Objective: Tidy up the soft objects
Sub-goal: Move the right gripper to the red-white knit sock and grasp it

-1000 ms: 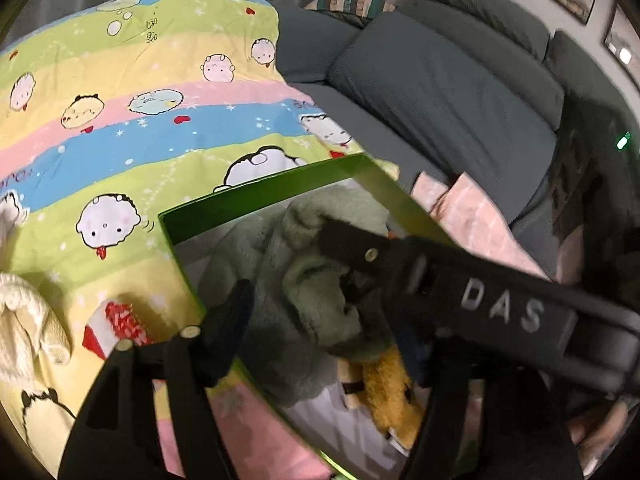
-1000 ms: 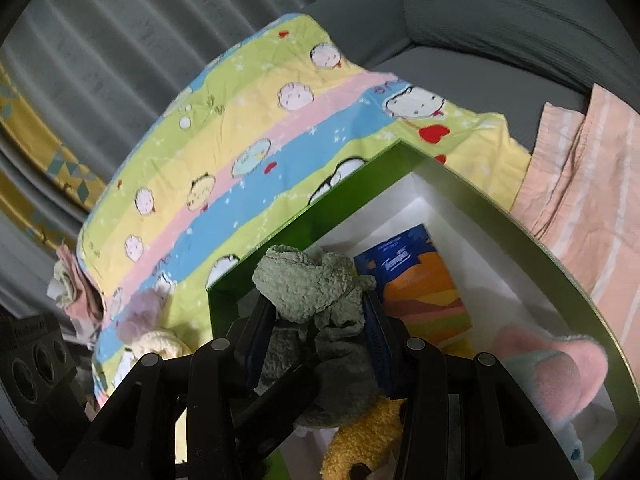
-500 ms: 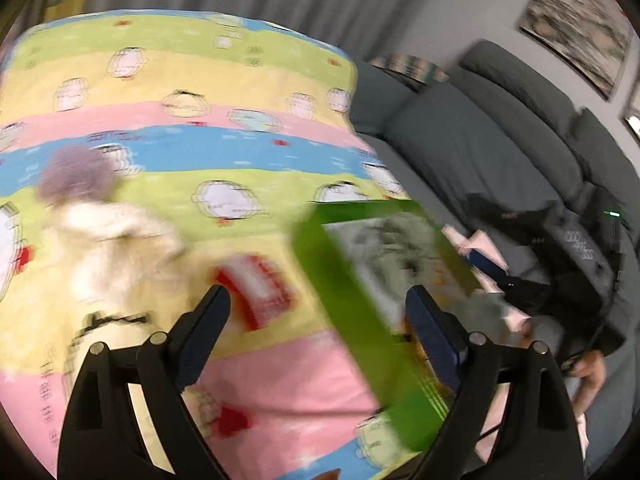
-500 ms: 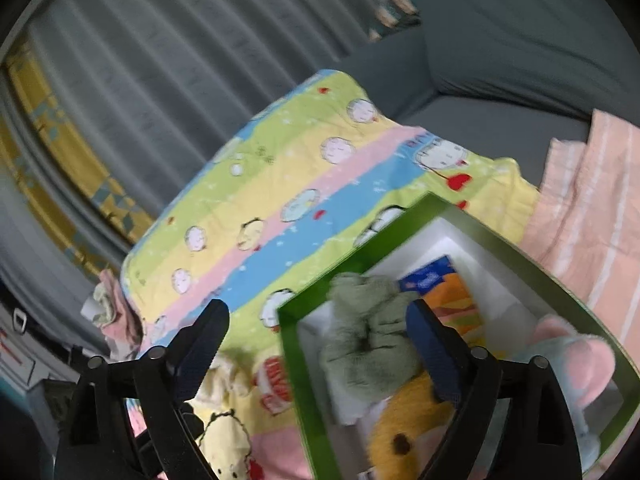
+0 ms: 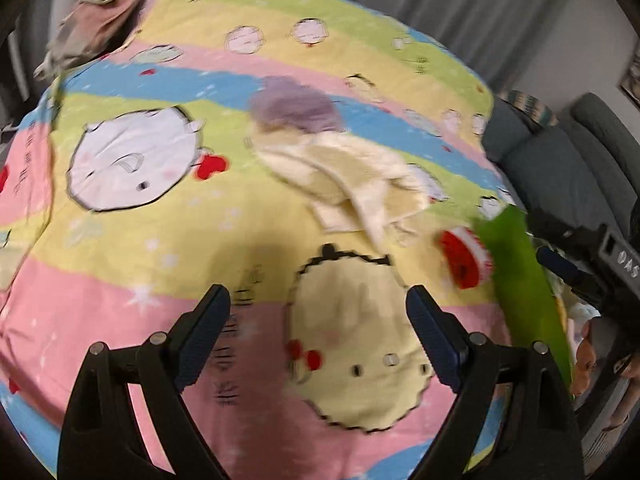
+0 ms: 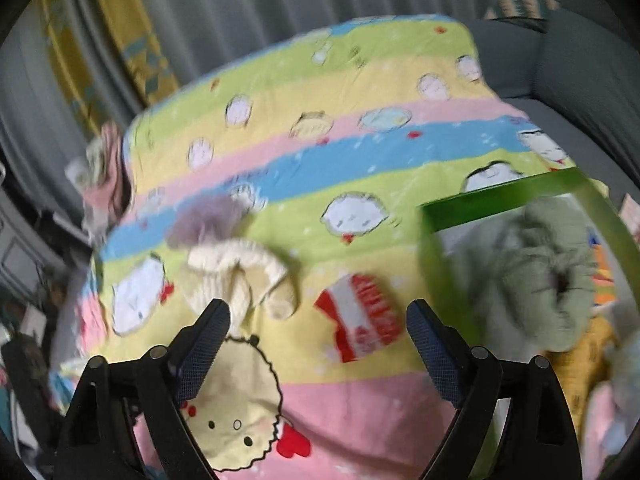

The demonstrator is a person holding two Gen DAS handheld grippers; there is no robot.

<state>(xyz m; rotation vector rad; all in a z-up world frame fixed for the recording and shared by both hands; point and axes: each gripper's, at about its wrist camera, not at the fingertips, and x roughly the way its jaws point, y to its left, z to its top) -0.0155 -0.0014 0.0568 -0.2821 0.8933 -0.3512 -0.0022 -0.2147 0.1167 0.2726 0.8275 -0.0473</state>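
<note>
The soft objects lie in two groups: some loose on a striped cartoon-print blanket [image 6: 360, 80], the rest inside a green box [image 6: 496, 196] at that blanket's right edge. The blanket is the largest item and fills most of both wrist views; a grey sofa [image 5: 568, 168] stands beyond its right side, and grey curtains [image 6: 224, 8] hang behind it. In the right wrist view the green box has white inner walls and holds a grey-green plush [image 6: 540, 272] on top, with a yellow plush [image 6: 588, 348] just below it; the remaining contents are blurred. A pile of pinkish cloth [image 5: 100, 12] rests at the far left corner of the blanket. Near the blanket's centre lies a cream knitted garment [image 5: 352, 176], with a purple fluffy item [image 5: 296, 108] touching its far end. A small red-and-white pouch [image 6: 360, 320] lies between the cream garment and the box, close to the box wall. The left gripper [image 5: 318, 312] is released, its jaws spread wide above the blanket with nothing between them. The right gripper [image 6: 318, 326] is likewise released and empty, positioned over the blanket just left of the box, near the pouch.
</note>
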